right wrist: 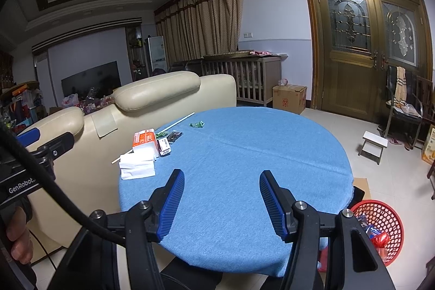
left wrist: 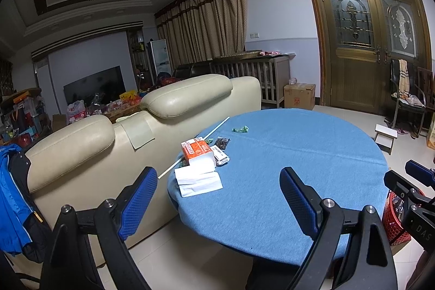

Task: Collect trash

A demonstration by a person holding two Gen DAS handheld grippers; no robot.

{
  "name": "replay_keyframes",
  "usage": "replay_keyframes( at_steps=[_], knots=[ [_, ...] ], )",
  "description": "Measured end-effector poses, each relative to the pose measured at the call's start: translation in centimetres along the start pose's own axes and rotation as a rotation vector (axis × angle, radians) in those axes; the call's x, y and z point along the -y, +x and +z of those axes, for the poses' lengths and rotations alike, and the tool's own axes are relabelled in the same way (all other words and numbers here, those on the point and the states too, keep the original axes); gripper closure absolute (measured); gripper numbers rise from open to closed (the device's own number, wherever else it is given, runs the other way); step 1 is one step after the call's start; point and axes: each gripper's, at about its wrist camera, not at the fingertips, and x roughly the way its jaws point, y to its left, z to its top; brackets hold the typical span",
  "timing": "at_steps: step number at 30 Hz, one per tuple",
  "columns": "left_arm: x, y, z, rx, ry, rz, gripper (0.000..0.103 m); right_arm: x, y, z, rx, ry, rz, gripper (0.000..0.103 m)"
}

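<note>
A round table with a blue cloth (left wrist: 285, 167) (right wrist: 244, 167) carries litter at its far left: a green wrapper (left wrist: 240, 129) (right wrist: 197, 124), a dark wrapper (left wrist: 221, 142) (right wrist: 174, 136), a white labelled packet (left wrist: 220, 155) (right wrist: 164, 146), an orange-white tissue pack (left wrist: 197, 151) (right wrist: 144, 142), loose white tissue (left wrist: 198, 180) (right wrist: 137, 167) and a long white stick (left wrist: 194, 150) (right wrist: 155, 137). My left gripper (left wrist: 218, 199) is open and empty above the near table edge. My right gripper (right wrist: 221, 204) is open and empty over the near cloth. A red mesh bin (right wrist: 380, 227) (left wrist: 394, 222) with trash stands on the floor to the right.
A cream leather sofa (left wrist: 130, 132) (right wrist: 122, 110) backs against the table's left side. A white stool (right wrist: 373, 143), a chair (right wrist: 402, 105) and a cardboard box (right wrist: 289, 98) stand beyond on the tiled floor. A blue jacket (left wrist: 13, 195) hangs at far left.
</note>
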Motion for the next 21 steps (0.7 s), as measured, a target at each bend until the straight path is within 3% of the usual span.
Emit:
replay_keyframes(
  at_steps=[21],
  knots=[
    [-0.3,0.06,-0.33,-0.007,-0.002,0.001,0.011,-0.14,0.03,-0.02,-0.002,-0.008,0.004,0.041]
  ],
)
